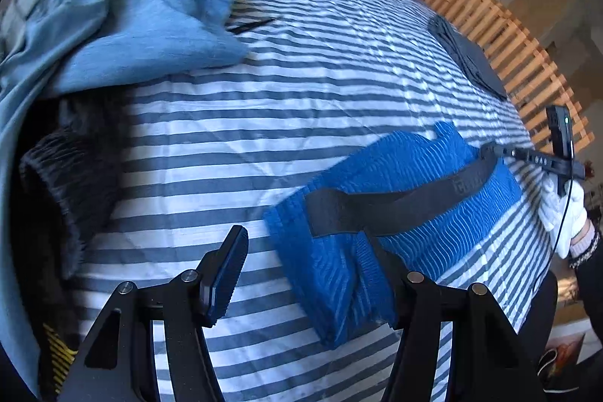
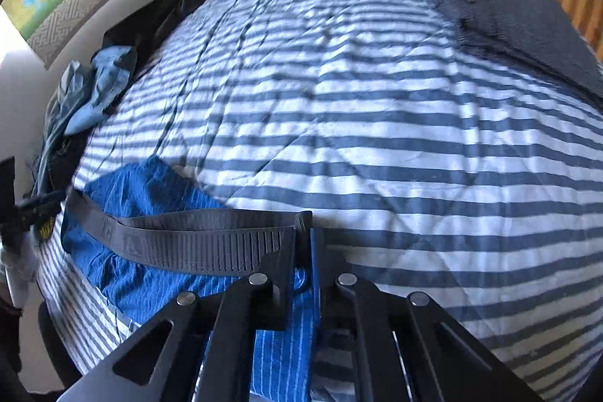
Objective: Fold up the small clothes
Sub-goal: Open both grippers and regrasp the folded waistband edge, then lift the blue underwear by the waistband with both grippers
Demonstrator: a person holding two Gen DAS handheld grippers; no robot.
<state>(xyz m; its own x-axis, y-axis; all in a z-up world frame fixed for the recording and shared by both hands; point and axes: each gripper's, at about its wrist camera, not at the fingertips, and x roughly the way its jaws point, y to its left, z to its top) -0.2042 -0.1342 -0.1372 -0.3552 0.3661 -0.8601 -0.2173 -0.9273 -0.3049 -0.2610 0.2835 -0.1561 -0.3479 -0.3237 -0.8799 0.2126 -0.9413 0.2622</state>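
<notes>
Two jaws of the left gripper (image 1: 305, 274) stood wide apart in the left wrist view, one finger over the bare striped bedcover (image 1: 233, 123) and the other finger resting at the near corner of the blue underwear (image 1: 407, 187); no pad pinched the cloth. The garment lay flat on the cover, its dark waistband (image 1: 395, 198) running across toward a white-gloved hand (image 1: 563, 213) and the other tool at its far end. A heap of unfolded light-blue clothing (image 1: 124, 29) sat well apart at the left edge.

From the right wrist view, the right gripper (image 2: 303, 236) had its jaws drawn nearly together on the end of the waistband (image 2: 188, 240), with blue fabric bunched between and below them. A folded dark garment (image 2: 516, 21) lay apart near the wooden slats.

By my judgement the fold was just starting: one end was gripped, the other not. The next move called for the left jaws to close on their corner, then both ends to be lifted together.
</notes>
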